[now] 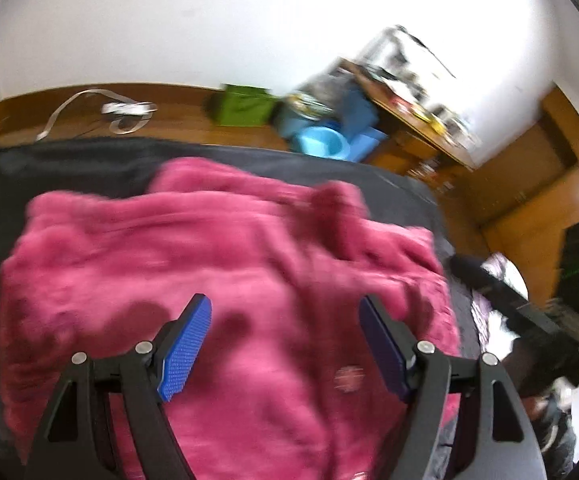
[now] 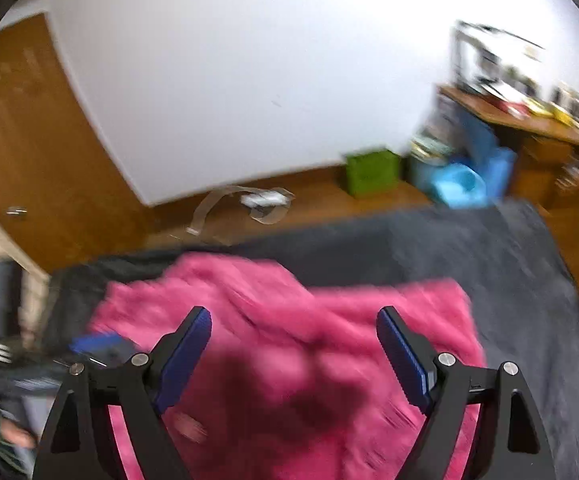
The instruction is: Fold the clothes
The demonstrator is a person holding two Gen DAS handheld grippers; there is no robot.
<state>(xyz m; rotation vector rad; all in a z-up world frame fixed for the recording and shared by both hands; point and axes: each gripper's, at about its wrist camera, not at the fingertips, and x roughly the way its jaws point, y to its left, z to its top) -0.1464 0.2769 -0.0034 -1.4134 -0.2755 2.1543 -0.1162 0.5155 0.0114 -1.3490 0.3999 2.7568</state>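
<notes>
Neither pair of tongs has hold of anything, so this reads as a moment between grasps — a choosing of the next edge to pick up rather than a fold in progress. The left tongs (image 1: 285, 316) stand wide apart above the pink fleece garment (image 1: 193, 256), their blue pads (image 1: 185, 350) clear of the cloth; the right tongs (image 2: 293, 330) are likewise spread and empty over the same garment (image 2: 329, 320). The garment lies on a dark grey bed cover (image 1: 69, 164), filling most of its near half, with a strip of bare cover beyond it and a wooden floor (image 1: 185, 120) past that. It looks thick and plush, rumpled rather than flat: soft ridges run across it, one lobe, perhaps a sleeve or a hood, juts toward the far side, and a small round badge or button (image 1: 348, 378) shows near the left tongs' right finger. Both views are blurred, so seams and hems cannot be made out. My judgement is that the folding is at an early or middle stage — the piece is bunched into no tidy shape. The next move likely calls for each pair of tongs to descend on an outer edge, close on a full pinch of the pile, and carry it across evenly, since such bulky fleece may slip or spring back.
</notes>
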